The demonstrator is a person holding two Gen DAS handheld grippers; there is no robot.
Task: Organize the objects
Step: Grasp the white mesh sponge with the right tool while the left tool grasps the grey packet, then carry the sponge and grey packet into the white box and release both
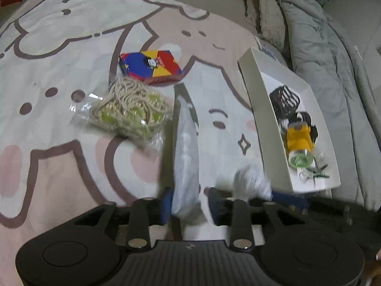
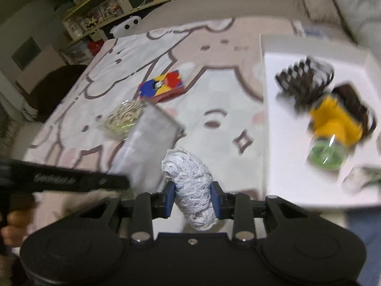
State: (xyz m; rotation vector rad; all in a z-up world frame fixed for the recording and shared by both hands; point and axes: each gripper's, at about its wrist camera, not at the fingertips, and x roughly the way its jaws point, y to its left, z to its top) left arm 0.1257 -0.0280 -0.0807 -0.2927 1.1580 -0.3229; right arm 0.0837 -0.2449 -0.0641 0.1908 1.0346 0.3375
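Observation:
My right gripper (image 2: 193, 199) is shut on a white crumpled cloth bundle (image 2: 190, 186), held above the bedspread just left of the white box (image 2: 297, 190). The bundle also shows blurred in the left wrist view (image 1: 252, 181). My left gripper (image 1: 190, 205) has a thin clear plastic bag (image 1: 185, 152) between its jaws, which stand wide apart; the bag also shows in the right wrist view (image 2: 147, 143). The white box (image 1: 259, 109) holds a yellow-wrapped jar with green contents (image 1: 298, 145) and a black clip (image 1: 284, 100).
On the cartoon bedspread (image 1: 59, 47) lie a red, blue and yellow box (image 1: 150, 66) and a bag of beige cord with green pieces (image 1: 131, 112). Grey pillows (image 1: 309, 35) lie right of the white box. Shelves (image 2: 107, 7) stand beyond the bed.

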